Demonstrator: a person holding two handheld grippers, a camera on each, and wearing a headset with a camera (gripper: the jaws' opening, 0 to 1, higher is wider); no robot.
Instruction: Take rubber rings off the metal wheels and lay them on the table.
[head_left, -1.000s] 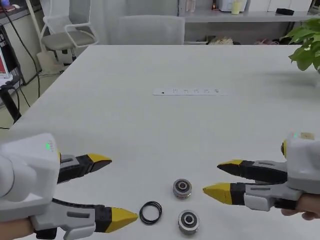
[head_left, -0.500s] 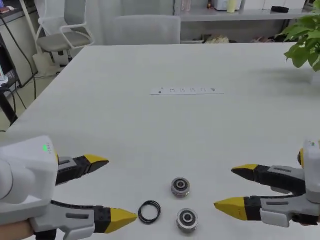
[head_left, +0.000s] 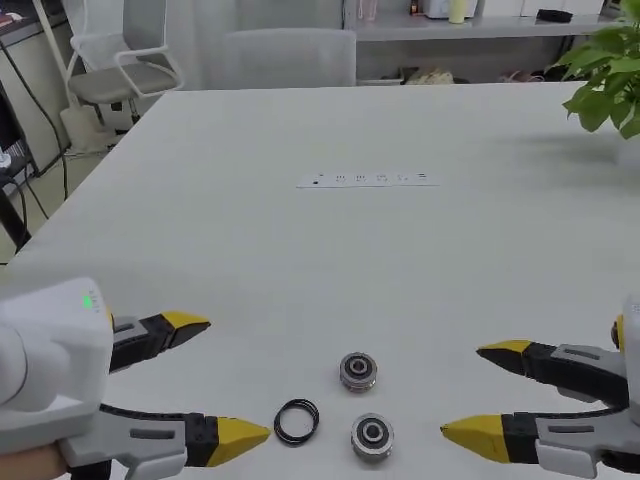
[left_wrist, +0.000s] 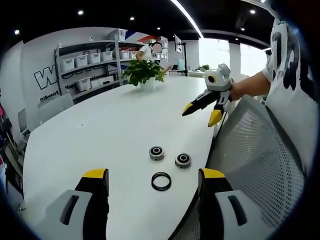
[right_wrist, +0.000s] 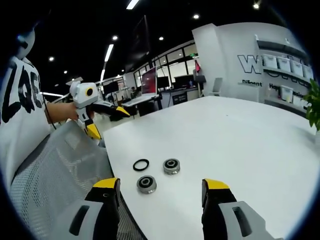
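Big white worktop, mostly bare. Left tongs are spread wide with nothing in them, and the right tongs are the same. Everything sits between them by the near edge. The loose black rubber rings lie flat just right of the left tongs' near tip. Right of those are two small metal wheels, bore up: the far wheel and the near wheel. Both look bare to me, so stripping may be done. If not, the right tongs are a touch closer to the near wheel.
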